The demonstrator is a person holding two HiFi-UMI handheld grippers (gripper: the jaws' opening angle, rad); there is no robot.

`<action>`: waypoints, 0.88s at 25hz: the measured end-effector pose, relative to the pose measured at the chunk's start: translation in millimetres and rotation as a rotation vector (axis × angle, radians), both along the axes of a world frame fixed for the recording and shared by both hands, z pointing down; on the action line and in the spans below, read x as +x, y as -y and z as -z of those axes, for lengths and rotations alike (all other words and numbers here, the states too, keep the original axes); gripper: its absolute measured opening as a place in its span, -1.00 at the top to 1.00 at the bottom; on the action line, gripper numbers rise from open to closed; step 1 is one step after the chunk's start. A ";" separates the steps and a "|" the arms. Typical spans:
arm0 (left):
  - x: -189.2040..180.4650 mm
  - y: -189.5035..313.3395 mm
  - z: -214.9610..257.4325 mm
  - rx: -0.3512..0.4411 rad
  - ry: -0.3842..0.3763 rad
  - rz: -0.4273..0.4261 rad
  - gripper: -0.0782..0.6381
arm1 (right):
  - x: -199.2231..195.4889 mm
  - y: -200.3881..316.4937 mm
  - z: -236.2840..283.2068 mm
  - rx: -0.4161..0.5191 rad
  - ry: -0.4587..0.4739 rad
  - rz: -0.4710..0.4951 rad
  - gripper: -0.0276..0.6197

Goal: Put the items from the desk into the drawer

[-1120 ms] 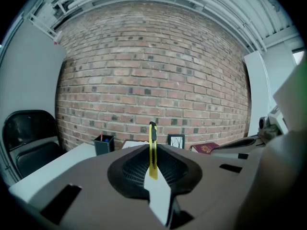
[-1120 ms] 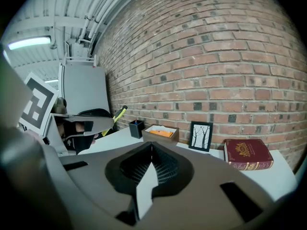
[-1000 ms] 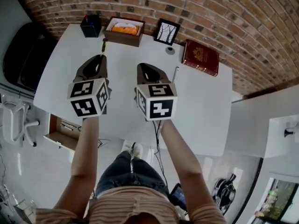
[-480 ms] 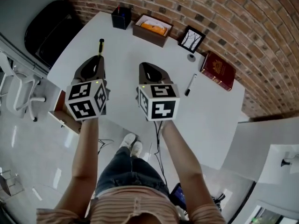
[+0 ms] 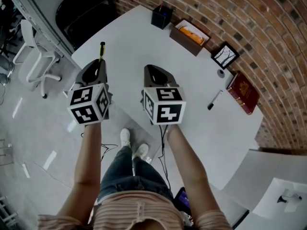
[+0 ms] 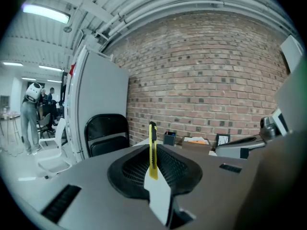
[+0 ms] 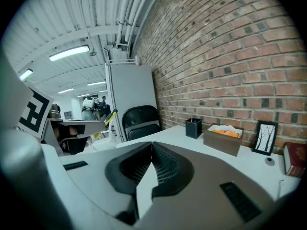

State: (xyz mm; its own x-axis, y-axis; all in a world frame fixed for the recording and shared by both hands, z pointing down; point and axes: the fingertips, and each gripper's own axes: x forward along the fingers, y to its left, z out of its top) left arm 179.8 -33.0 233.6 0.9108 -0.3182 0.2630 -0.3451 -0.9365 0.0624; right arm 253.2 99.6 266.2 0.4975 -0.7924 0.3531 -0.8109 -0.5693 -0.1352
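2 grippers near white desk [image 5: 139,37] edge. left gripper [image 5: 98,65] squeezed yellow knife [image 6: 152,150], knife upright. right gripper [image 5: 154,72] pinched tight, held nothing.

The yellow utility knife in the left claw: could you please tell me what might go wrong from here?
1. The left claw grips the utility knife by one end, much of it sticking out past the tips; it may pivot or slip.
2. The drawer is not clearly visible in any view, so the drop could be misjudged.
3. The right claw is shut and empty, unready to steady it.
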 end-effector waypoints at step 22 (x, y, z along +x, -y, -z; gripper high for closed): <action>-172.2 117.5 -56.1 -0.127 0.031 0.375 0.64 | -128.7 158.4 -35.6 -0.073 0.024 0.372 0.86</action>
